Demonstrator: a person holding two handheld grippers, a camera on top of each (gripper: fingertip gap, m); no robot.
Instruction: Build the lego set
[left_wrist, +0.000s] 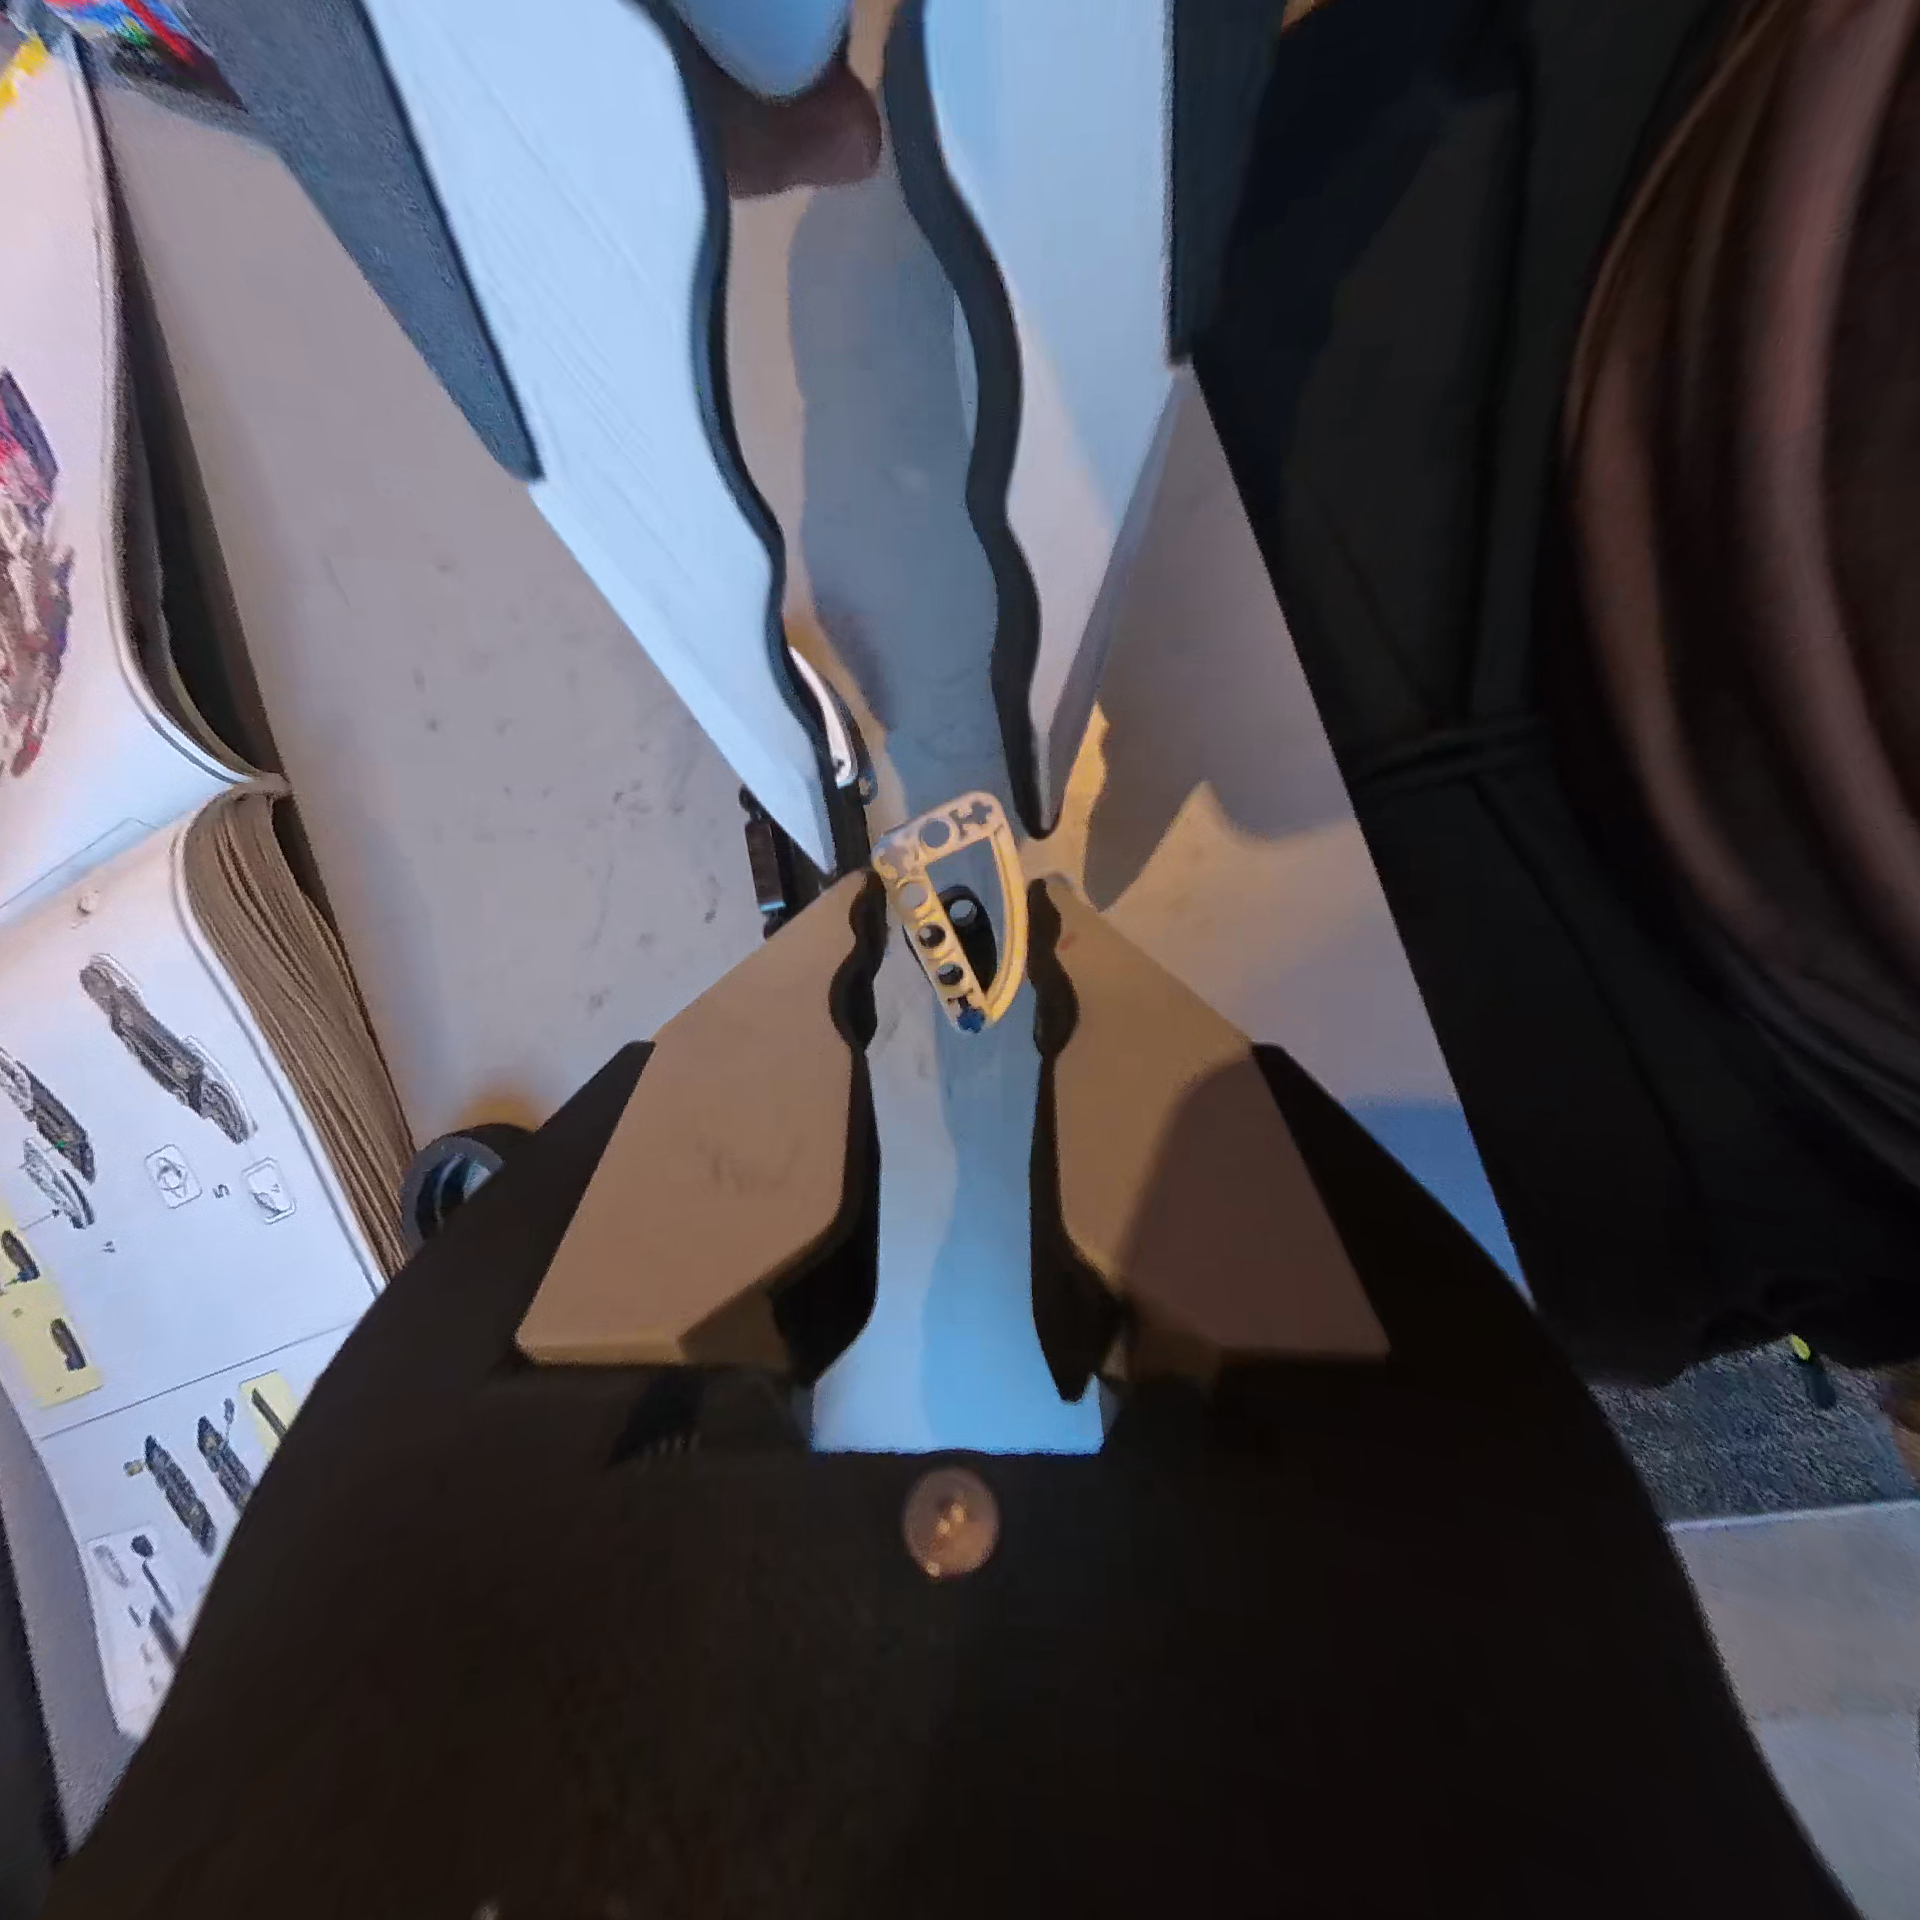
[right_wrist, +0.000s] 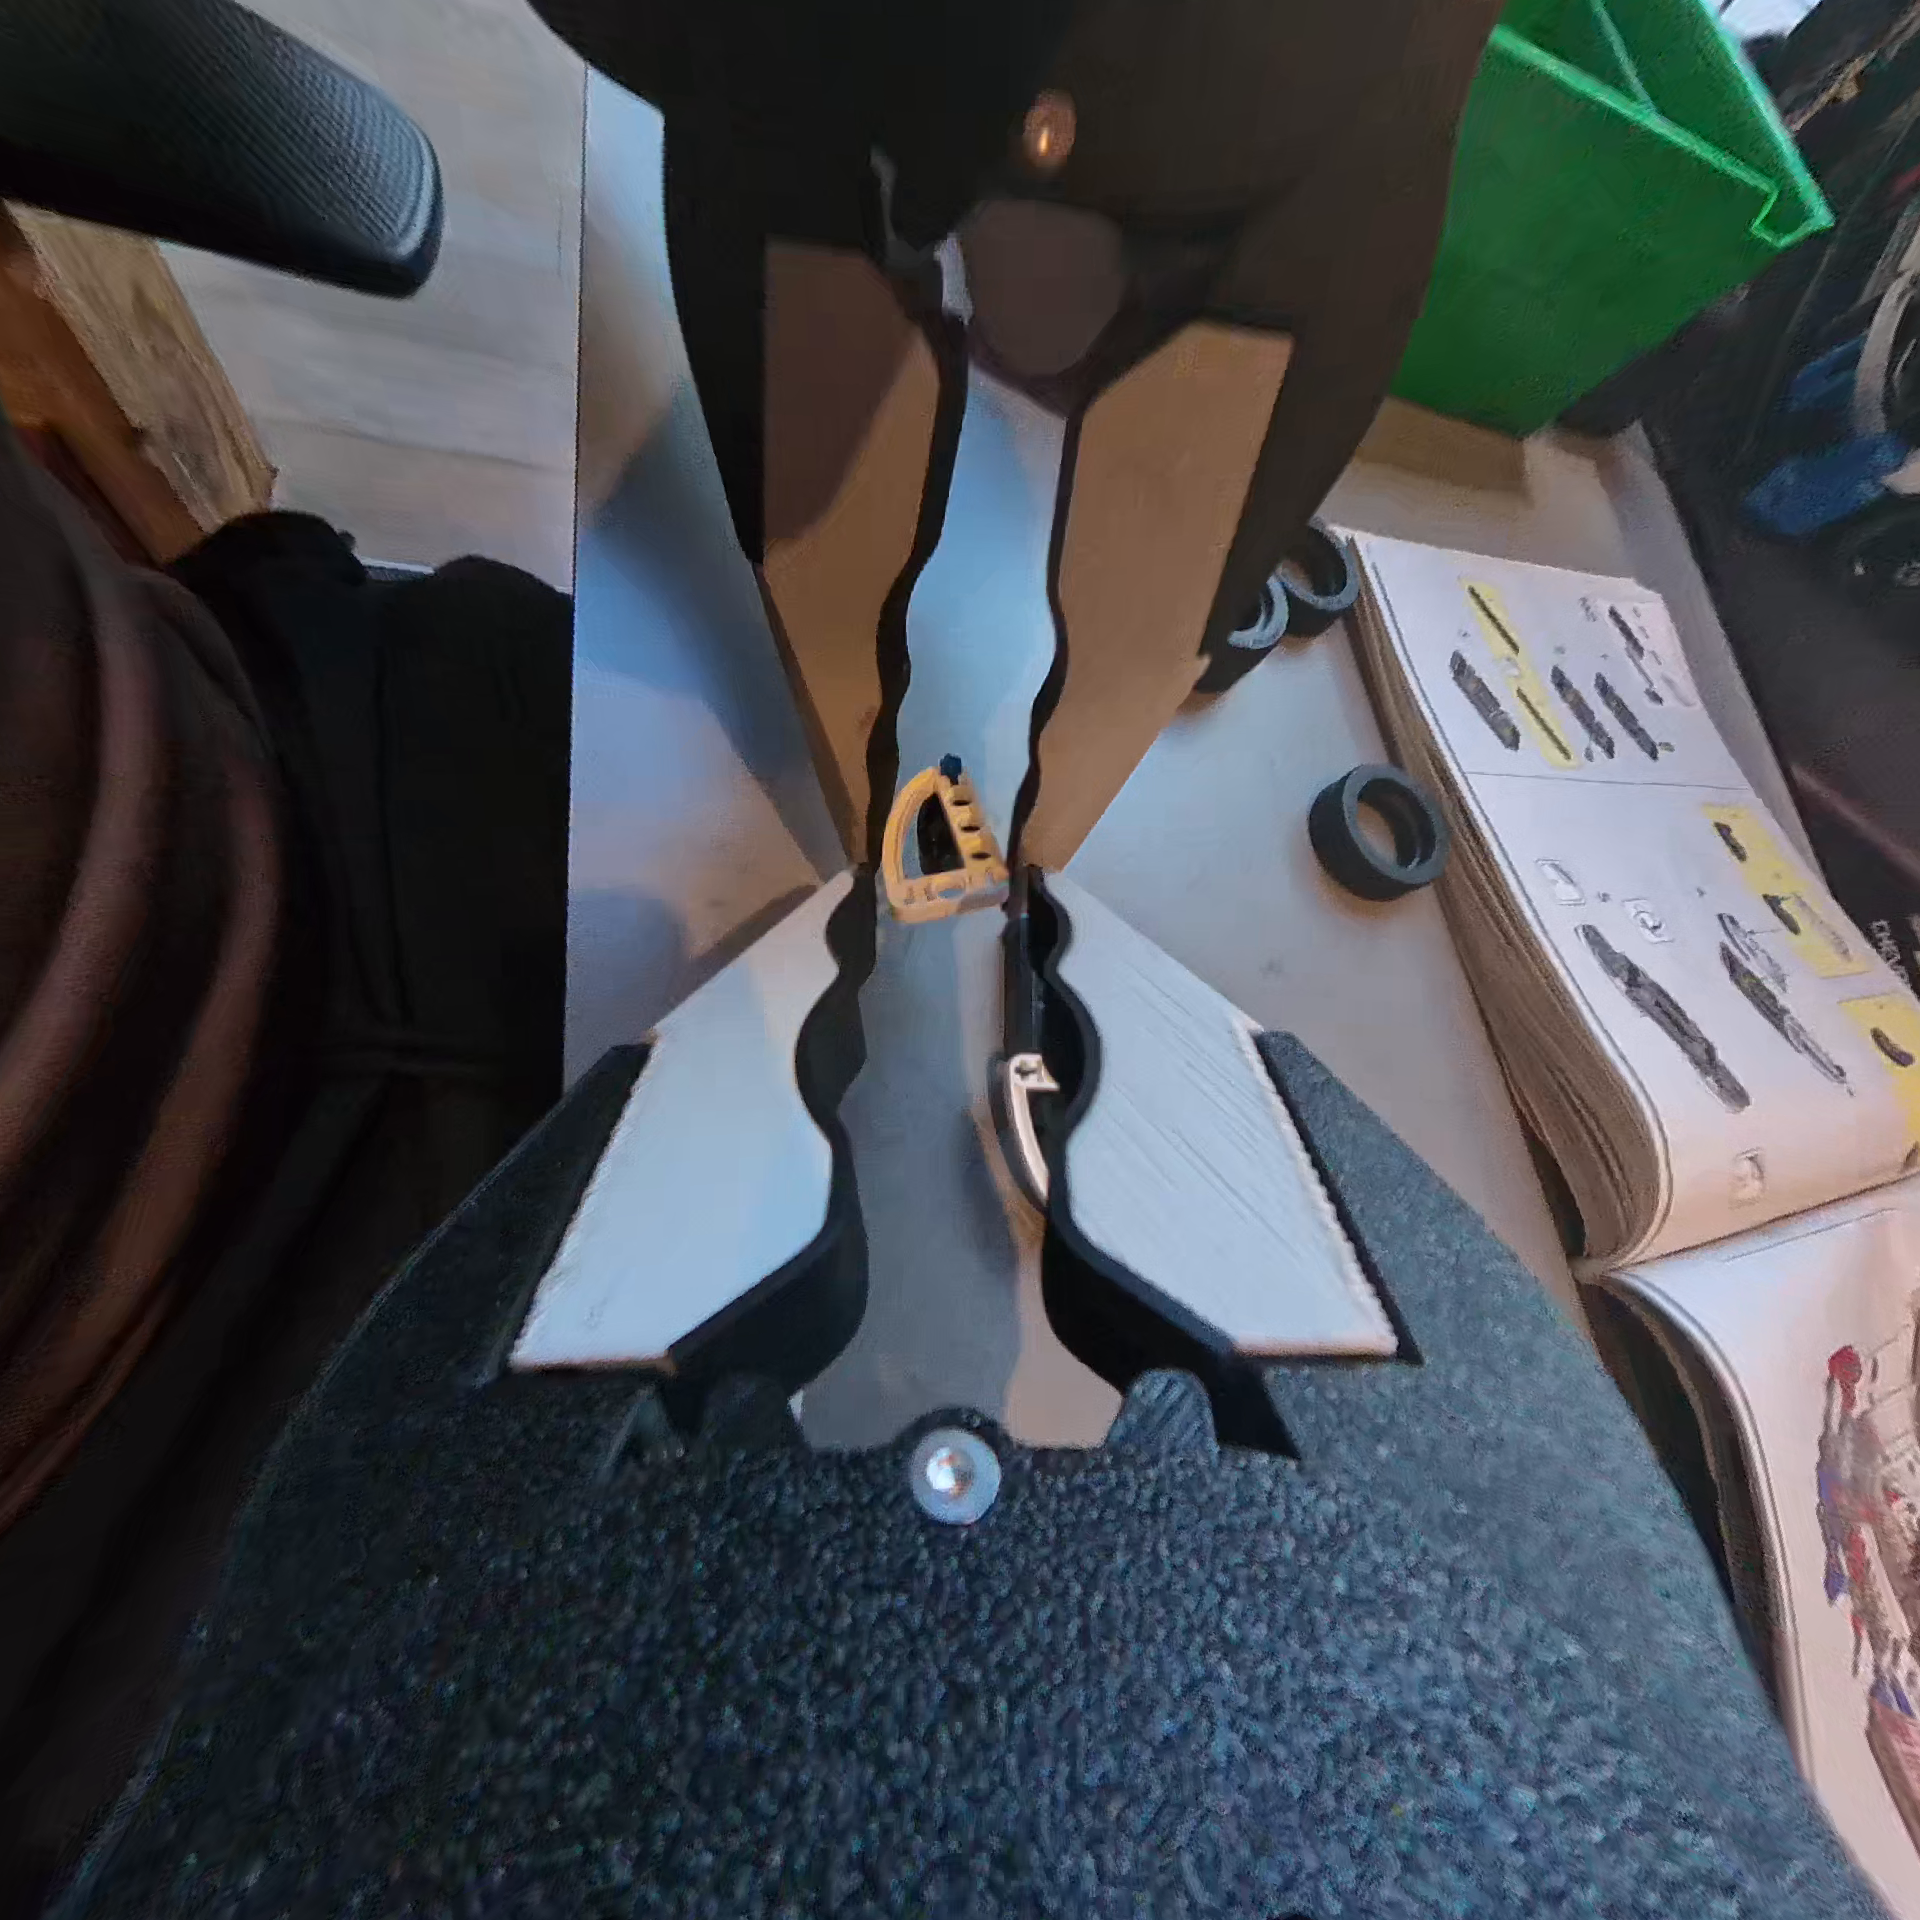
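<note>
A small cream curved Technic panel (left_wrist: 1000, 914) with pin holes and a blue pin at one end sits between the tan fingertips of my left gripper (left_wrist: 951, 904), which looks shut on it. The panel also shows in the right wrist view (right_wrist: 902, 831). My right gripper (right_wrist: 943, 883), with white fingers, meets the left one tip to tip. Its jaws stand apart at the panel's near end. A white curved piece (right_wrist: 1013, 1127) and a black piece (right_wrist: 1023, 987) lie along the inside of its right finger; I cannot tell whether they are held.
An open instruction booklet (right_wrist: 1610, 883) lies at the right, and shows at the left in the left wrist view (left_wrist: 156, 1143). Black tyres (right_wrist: 1377, 831) lie on the white table (right_wrist: 1226, 914) beside it. A green bag (right_wrist: 1590, 208), a chair armrest (right_wrist: 208, 135) and a person's dark clothing (left_wrist: 1558, 727) are near. The grippers are tip to tip, or close to it. The white curved piece (right_wrist: 1013, 1127) lies around 5 cm away from my left fingertips.
</note>
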